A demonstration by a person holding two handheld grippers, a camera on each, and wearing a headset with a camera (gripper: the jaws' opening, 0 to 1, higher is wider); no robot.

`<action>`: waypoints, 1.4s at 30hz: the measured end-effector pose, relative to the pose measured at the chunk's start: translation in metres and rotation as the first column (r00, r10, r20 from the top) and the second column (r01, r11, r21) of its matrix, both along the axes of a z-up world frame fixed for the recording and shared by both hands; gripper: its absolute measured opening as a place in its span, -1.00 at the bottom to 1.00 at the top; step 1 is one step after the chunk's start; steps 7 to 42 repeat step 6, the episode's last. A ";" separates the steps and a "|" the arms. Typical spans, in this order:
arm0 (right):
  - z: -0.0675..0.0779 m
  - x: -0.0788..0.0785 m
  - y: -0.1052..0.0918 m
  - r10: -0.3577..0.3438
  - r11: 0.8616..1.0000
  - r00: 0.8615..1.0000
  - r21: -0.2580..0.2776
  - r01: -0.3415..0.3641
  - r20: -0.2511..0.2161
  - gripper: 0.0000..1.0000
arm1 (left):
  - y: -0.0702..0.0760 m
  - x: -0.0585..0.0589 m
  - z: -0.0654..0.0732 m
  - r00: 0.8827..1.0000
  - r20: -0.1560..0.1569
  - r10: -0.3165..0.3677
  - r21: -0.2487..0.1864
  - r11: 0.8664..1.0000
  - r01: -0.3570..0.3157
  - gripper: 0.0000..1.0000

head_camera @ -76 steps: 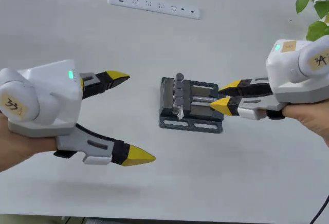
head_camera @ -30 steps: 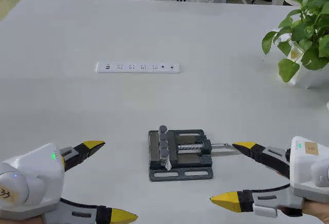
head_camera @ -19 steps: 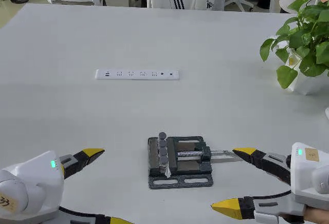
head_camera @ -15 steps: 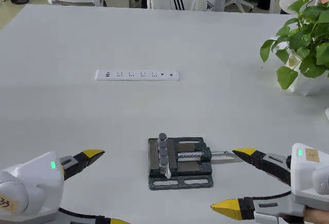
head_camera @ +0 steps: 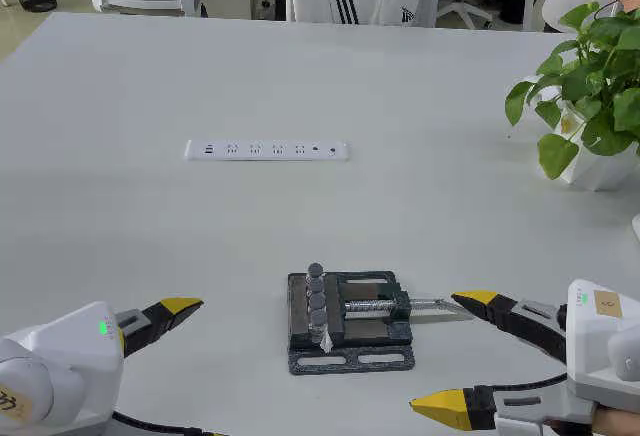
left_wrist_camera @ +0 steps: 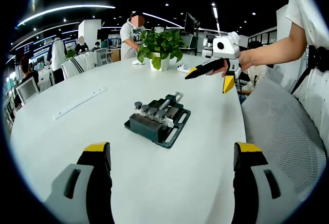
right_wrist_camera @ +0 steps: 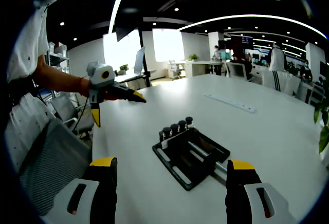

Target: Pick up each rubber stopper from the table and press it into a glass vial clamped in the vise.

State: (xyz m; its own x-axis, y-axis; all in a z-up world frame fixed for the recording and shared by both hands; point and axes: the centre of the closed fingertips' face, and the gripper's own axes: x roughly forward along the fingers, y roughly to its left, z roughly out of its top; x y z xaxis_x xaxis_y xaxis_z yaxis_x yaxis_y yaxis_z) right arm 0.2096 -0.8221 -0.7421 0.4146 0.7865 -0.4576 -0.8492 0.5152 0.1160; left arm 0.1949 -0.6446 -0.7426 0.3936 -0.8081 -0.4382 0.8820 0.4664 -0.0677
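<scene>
**A:** Wide pale grey tabletop (head_camera: 150,236) in front of us, and at its far right edge a leafy green plant (head_camera: 590,66) in a white pot.

**B:** Both tools hang low over the near edge. The left gripper (left_wrist_camera: 171,148) has its yellow-tipped jaws spread wide, with nothing between them.

**A:** Same on the other side: the right gripper (head_camera: 438,353) has its jaws wide apart and holds nothing. It sits off the screw end of the vise.

**B:** Further back, well apart from all that, a white power strip (head_camera: 266,149) lies flat across the tabletop.

**A:** Centre stage is the dark vise (head_camera: 350,328), flat on the tabletop between the two grippers, its screw pointing toward the right one.

**B:** Clamped at the end away from the screw is a row of four glass vials (head_camera: 317,306), upright and side by side.

**A:** And the rubber stoppers (left_wrist_camera: 145,108)?

**B:** Dark grey, one on top of each vial, four in a line. Neither gripper touches them.

**A:** There's a small white scrap (head_camera: 325,339) at the near end of that row. I can't tell what it is.
</scene>
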 end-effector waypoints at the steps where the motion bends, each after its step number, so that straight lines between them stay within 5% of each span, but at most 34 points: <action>1: 0.000 0.000 0.000 0.000 1.000 1.000 -0.002 0.000 0.000 0.73 | 0.000 0.000 0.000 1.000 0.001 -0.001 0.002 1.000 0.001 0.99; 42: 0.000 0.000 0.000 0.000 1.000 1.000 -0.002 0.000 0.002 0.73 | 0.000 -0.001 -0.001 1.000 0.000 -0.004 0.003 1.000 0.004 0.99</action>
